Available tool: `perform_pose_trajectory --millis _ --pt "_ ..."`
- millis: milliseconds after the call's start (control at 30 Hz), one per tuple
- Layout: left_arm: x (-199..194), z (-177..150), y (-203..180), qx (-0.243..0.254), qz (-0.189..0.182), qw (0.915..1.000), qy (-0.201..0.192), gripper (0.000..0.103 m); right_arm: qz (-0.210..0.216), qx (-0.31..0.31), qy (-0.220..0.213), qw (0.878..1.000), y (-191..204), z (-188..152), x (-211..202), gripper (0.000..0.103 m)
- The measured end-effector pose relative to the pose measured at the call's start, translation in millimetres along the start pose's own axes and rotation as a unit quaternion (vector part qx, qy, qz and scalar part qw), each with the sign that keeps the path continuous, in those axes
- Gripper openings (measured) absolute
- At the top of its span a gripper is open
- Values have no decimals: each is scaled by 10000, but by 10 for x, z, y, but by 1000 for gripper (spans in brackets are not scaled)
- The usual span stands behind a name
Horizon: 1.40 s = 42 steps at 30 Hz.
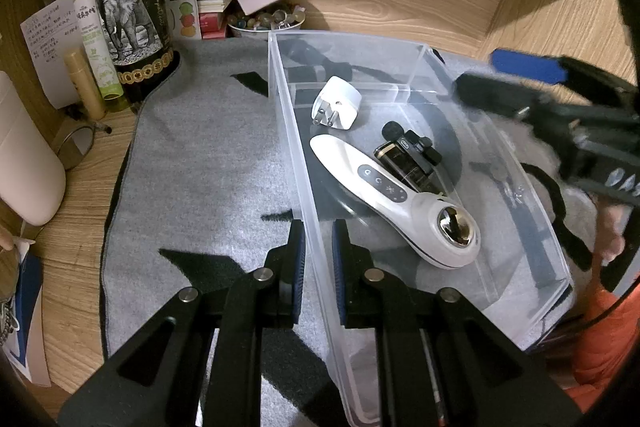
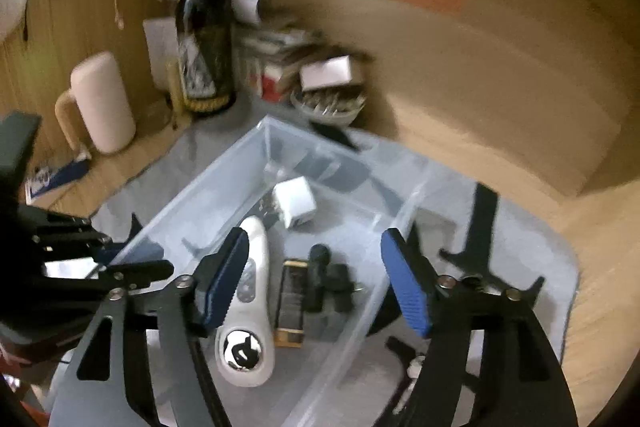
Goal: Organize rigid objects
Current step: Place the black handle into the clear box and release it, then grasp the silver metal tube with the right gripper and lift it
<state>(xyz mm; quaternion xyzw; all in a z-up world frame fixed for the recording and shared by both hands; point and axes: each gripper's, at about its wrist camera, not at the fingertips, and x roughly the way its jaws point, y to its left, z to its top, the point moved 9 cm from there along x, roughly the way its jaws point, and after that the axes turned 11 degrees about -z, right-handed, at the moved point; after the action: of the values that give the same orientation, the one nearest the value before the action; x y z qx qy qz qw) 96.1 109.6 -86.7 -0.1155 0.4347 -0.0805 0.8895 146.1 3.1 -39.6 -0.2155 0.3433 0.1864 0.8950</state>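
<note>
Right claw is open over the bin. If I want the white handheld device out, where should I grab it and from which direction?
Probably the narrow handle, not the round metal-tipped head. The device lies flat on the bin floor, so bring the right claw straight down, fingers straddling the handle's width. The black and gold item lies close alongside, so that finger has little room.

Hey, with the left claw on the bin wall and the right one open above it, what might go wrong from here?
1. The left claw straddles the thin wall of the clear plastic bin; pulling may tip or slide the bin, shifting the white handheld device, plug adapter and black-and-gold gadget.
2. The right claw hangs open over the white device and is motion-blurred, so lowering fast could knock it or the far wall.
</note>
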Motion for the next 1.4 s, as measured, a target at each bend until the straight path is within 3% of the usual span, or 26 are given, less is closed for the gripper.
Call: perform_pose_trajectory --millis 267,467,767,1033,1167,1233,1400 --pt "-6 -6 9 -5 2 10000 6 12 -473 282 -401 9977 -428 54 -318 75" --pt "-3 -5 7 -4 4 10000 6 12 -874 504 -378 9942 -764 -101 -412 76" --pt "-8 -6 12 -14 0 10000 4 12 -1203 828 296 9888 -1124 -618 -90 76" --pt "-18 -13 37 -41 3 10000 3 12 -1206 999 1164 9808 -1286 -1142 465 73" --pt "-23 -13 49 -92 -21 10000 -10 12 -1138 1116 1275 9789 -1314 -1277 612 73" --pt "-23 -10 54 -109 -22 9999 -9 12 -1099 1153 1238 9794 -1325 -1300 619 71" --pt "-25 -9 64 -106 -6 9999 -7 12 -998 1150 1262 9803 -1315 -1341 616 48"
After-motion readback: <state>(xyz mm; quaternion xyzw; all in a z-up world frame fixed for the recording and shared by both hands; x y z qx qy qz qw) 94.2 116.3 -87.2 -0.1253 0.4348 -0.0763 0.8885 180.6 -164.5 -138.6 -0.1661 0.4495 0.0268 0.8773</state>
